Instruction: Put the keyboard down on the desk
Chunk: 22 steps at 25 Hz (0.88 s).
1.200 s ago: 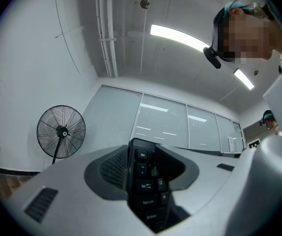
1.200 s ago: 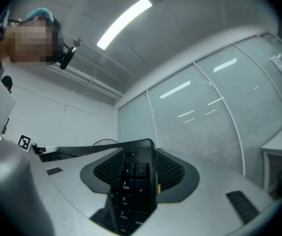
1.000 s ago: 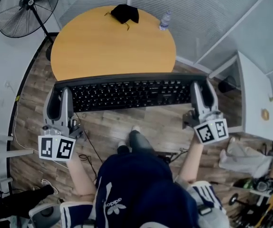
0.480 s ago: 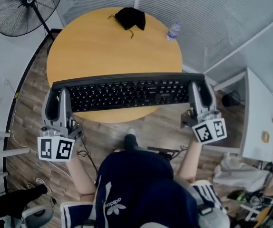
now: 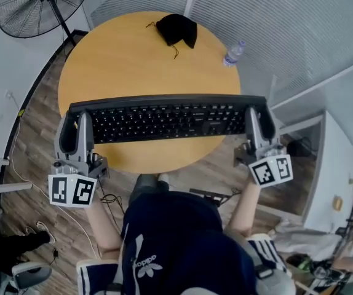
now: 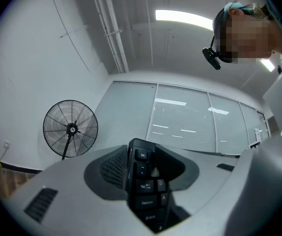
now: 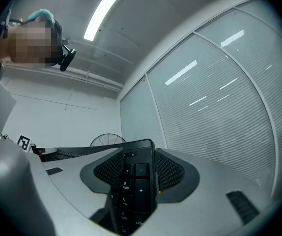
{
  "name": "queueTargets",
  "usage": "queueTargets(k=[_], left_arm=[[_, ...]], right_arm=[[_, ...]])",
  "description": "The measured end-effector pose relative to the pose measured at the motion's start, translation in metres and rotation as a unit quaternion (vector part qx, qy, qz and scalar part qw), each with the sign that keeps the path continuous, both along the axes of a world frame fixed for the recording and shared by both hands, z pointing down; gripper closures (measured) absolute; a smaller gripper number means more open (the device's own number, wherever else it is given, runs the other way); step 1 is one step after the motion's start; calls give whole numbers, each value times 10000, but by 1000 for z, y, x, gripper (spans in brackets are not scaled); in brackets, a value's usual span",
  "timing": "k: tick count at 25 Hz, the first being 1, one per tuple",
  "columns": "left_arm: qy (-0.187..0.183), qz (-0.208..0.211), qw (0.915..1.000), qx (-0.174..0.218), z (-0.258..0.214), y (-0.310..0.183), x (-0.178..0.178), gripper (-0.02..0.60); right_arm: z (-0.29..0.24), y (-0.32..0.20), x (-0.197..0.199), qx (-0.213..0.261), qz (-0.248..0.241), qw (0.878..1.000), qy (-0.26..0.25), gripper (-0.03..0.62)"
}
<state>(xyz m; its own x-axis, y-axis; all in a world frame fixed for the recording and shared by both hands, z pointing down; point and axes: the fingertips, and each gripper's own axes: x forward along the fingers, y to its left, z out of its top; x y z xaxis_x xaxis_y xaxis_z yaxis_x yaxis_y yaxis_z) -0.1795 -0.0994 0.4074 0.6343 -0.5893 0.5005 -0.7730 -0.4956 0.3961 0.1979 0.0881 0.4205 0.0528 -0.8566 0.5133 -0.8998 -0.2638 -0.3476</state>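
kbd (image 5: pixel 167 120) over desk (image 5: pixel 127 60), both grippers clamped

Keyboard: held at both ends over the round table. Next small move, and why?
Probably lower both ends together, level. The left gripper and right gripper are each shut on one end of the keyboard, which spans the bare near part of the round wooden table; the black cloth and water bottle lie at the far edge, clear of it.
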Motion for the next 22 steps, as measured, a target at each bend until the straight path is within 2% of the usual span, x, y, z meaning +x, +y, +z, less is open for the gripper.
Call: queueTargets(k=[5, 13, 22], left_arm=[[-60, 9, 10000, -2, 0, 0, 1, 422], [-61, 169, 9997, -160, 10, -7, 7, 422], [-4, 278, 9994, -182, 10, -10, 8, 422]], right_arm=[[4, 5, 1, -9, 97, 9999, -96, 405], [4, 4, -1, -172, 137, 9998, 7, 405], [-6, 9, -2, -153, 268, 9994, 123, 405]])
